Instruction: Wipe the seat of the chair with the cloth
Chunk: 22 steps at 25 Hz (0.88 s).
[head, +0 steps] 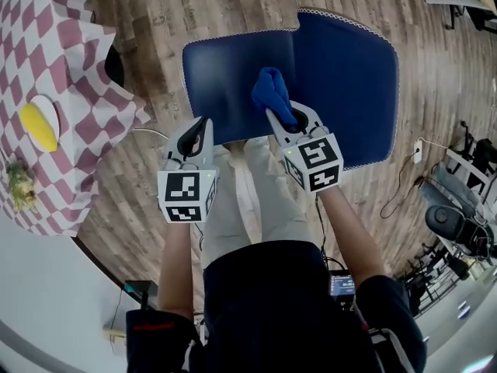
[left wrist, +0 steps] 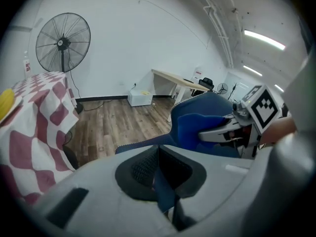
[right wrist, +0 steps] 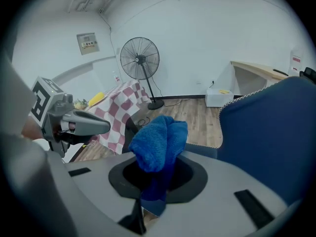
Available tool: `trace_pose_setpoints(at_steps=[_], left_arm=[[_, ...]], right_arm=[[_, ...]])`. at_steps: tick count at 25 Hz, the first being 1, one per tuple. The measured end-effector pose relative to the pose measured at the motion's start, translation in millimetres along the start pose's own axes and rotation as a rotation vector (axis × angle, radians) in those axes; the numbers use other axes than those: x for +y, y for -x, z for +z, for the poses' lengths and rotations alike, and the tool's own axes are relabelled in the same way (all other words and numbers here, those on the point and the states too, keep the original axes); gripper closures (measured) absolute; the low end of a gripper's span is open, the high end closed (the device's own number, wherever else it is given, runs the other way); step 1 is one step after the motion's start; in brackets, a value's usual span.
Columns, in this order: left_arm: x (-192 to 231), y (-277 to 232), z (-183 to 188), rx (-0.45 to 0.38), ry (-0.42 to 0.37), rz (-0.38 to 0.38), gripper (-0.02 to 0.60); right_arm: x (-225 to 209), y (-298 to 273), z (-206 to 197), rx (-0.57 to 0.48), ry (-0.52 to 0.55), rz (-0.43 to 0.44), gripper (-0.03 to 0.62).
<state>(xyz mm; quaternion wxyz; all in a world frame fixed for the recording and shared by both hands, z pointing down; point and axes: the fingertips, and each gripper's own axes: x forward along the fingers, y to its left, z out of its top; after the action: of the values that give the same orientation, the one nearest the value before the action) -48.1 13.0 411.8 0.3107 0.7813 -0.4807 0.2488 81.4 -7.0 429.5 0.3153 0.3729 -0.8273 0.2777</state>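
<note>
A dark blue chair lies below me in the head view, its seat at the centre and its backrest to the right. My right gripper is shut on a bunched blue cloth over the seat's front part. In the right gripper view the cloth stands up out of the shut jaws. My left gripper is shut and holds nothing, just off the seat's front edge, left of the cloth. From the left gripper I see the chair and the cloth.
A table under a red-and-white checked cover stands at the left, with a yellow object on a white plate. A pedestal fan and a light desk stand by the far wall. Cables lie on the wooden floor at the right.
</note>
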Motion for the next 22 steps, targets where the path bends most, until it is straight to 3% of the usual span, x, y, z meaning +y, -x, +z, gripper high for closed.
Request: trace_pose_setpoints(at_steps=[14, 22], left_arm=[[21, -71, -114, 0.125, -0.004, -0.059, 0.563], [16, -110, -141, 0.152, -0.116, -0.065, 0.563]], right_arm=[[-21, -85, -82, 0.078, -0.007, -0.048, 0.540], [-38, -110, -115, 0.118, -0.037, -0.054, 0.540]])
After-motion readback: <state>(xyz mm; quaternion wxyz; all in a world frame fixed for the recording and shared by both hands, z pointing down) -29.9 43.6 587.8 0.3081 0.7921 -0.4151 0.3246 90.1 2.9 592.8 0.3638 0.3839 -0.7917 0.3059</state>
